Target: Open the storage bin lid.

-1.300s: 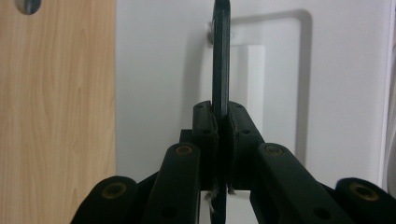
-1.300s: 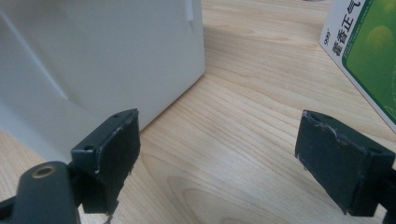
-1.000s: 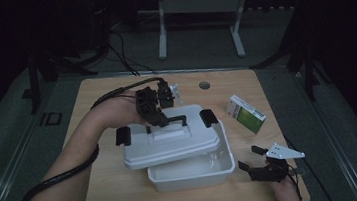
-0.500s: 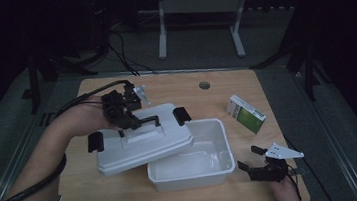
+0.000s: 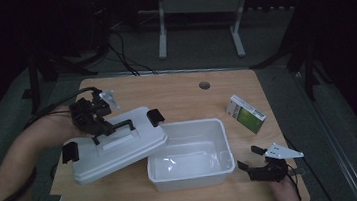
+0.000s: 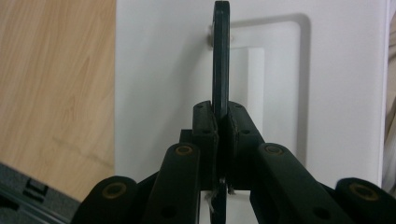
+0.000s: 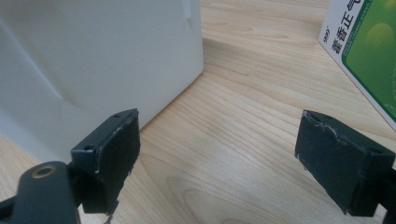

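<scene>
Nearest to me, my right tongs [image 5: 258,165] rest on the worktop [image 5: 185,92] at the near right corner, jaws spread wide with nothing between them, as the right gripper view shows: bare wood between the pads, the white box wall on one side and the green carton [image 7: 369,51] on the other. I'd leave them parked; they are clear of the lid's path.

Just beyond sits the white box [image 5: 190,154], open and looking empty, square on the worktop.

To its left, my left tongs [image 5: 100,131] are pinching the black handle [image 6: 221,60] of the lid [image 5: 116,149]; in the left gripper view the pads are pressed tight on the thin bar, right at its middle. The lid hangs tilted, its right edge overlapping the box's left rim, and I can't tell if it touches.

To do this well, I judge I should clear that overlap first, carrying the lid further left before lowering, so it doesn't drag the box. A central grip should keep it from swinging; I'd set it flat on bare wood, then release.

Farther off, the green carton [image 5: 246,113] lies to the right, well apart.
</scene>
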### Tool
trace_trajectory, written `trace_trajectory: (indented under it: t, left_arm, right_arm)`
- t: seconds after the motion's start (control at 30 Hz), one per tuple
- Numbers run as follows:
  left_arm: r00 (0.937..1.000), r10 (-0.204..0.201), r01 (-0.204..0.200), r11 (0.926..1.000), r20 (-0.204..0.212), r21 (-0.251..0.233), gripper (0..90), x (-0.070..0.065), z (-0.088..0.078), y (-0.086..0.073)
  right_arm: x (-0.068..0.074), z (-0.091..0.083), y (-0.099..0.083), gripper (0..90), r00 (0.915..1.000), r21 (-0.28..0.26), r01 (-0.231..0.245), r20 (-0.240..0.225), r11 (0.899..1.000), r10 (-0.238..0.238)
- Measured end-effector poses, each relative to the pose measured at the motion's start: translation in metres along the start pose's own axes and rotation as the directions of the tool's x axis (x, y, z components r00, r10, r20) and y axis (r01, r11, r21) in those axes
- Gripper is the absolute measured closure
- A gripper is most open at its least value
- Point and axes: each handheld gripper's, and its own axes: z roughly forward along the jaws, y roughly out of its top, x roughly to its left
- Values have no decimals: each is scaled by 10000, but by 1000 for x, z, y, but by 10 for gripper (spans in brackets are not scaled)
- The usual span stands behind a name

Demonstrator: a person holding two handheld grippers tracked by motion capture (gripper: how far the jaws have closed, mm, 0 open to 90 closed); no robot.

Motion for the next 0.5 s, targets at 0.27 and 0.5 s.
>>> trace_trajectory:
  t: [0.27, 0.5]
  left_arm:
    - [9976, -622, 622, 9981, -289, 18, 842, 6, -3, -33]
    - [9924, -1164, 1165, 9932, -394, 13, 842, 11, 1, -60]
  right_arm:
    - [1, 1, 0, 139, 10000, 25, 31, -6, 10000, -31]
    - [1, 1, 0, 139, 10000, 23, -8, -6, 10000, 8]
